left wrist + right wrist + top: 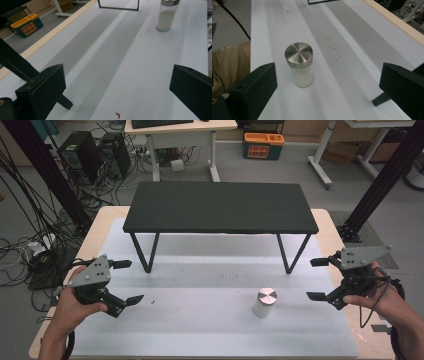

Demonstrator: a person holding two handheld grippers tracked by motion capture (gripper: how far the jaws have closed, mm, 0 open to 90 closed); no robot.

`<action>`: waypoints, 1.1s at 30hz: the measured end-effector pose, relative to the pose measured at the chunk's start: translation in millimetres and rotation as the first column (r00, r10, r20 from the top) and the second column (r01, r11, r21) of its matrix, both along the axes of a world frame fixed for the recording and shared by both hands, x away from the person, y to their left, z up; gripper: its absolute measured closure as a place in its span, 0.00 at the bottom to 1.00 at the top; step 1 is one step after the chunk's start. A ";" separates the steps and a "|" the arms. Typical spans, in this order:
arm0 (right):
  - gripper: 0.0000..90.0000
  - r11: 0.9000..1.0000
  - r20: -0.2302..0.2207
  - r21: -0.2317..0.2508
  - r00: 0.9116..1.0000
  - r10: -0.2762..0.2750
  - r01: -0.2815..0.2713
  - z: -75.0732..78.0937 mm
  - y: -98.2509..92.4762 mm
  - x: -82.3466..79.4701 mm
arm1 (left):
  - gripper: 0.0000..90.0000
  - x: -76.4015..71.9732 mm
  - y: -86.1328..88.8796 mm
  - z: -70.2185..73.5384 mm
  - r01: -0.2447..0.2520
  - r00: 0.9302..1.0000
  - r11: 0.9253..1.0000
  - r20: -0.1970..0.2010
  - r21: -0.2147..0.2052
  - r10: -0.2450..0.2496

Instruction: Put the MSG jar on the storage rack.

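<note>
Brushed steel caps the jar (264, 302), a clear glass cylinder filled with white powder. It stands upright, long axis vertical, on the white mat (200, 330) in the near right part of the desk (327, 227).

The right gripper (317, 279) is just right of the jar and apart from it, jaws spread wide and holding nothing. They point left across the mat, one jaw farther than the other. The right hand (382, 297) grips the body from the near right edge of the desk. In the right gripper view the jar (299, 65) stands ahead between the two jaws, closer to the left one, touching neither.

The left gripper (128, 282) is well apart from the jar, at the near left of the mat, jaws also wide and empty, pointing right. The left hand (75, 302) holds it from below. In the left gripper view the jar (167, 15) stands far off at upper right.

A small black table (220, 207) stands on the far half of the mat.
</note>
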State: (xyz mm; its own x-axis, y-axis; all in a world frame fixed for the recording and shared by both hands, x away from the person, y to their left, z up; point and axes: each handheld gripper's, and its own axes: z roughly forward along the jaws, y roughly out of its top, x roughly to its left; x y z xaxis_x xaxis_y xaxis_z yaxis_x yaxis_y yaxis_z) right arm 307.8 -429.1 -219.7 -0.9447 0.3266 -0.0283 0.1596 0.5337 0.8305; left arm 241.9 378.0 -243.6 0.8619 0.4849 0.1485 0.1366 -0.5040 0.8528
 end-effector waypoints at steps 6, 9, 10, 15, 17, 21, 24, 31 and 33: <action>0.01 0.999 -0.010 0.033 0.999 0.032 -0.032 -24.0 8.4 2.4 | 0.01 0.2 -1.3 -2.4 0.006 1.000 1.000 -0.004 -0.001 -0.006; 0.01 0.998 -0.022 0.050 0.999 0.042 -0.041 -37.2 12.1 4.3 | 0.01 0.4 -2.4 -2.5 0.007 1.000 1.000 -0.007 0.002 -0.007; 0.01 0.998 -0.023 0.053 0.999 0.046 -0.045 -41.3 13.3 5.0 | 0.01 0.6 -2.7 -2.6 0.008 1.000 1.000 -0.007 0.001 -0.008; 0.01 0.995 -0.038 0.077 0.997 0.061 -0.058 -60.9 19.3 8.6 | 0.01 1.6 -4.0 -2.9 0.014 1.000 1.000 -0.007 0.001 -0.014; 0.01 0.995 -0.041 0.078 0.997 0.065 -0.062 -63.9 21.3 9.4 | 0.01 1.8 -4.4 -2.9 0.015 1.000 1.000 -0.009 0.002 -0.015; 0.01 0.993 -0.049 0.081 0.995 0.085 -0.081 -74.7 29.7 13.4 | 0.01 2.5 -6.7 -3.6 0.020 1.000 1.000 -0.013 -0.001 -0.020; 0.01 0.992 -0.059 0.083 0.993 0.103 -0.098 -84.2 37.3 17.6 | 0.01 3.3 -8.7 -3.7 0.027 1.000 1.000 -0.013 -0.001 -0.027; 0.01 0.990 -0.068 0.092 0.991 0.115 -0.109 -95.5 45.5 22.2 | 0.01 4.8 -10.6 -3.1 0.032 0.999 0.999 -0.014 0.006 -0.032; 0.01 0.990 -0.066 0.092 0.991 0.116 -0.110 -96.6 46.6 22.8 | 0.01 4.8 -10.6 -3.0 0.032 0.999 0.999 -0.014 0.006 -0.032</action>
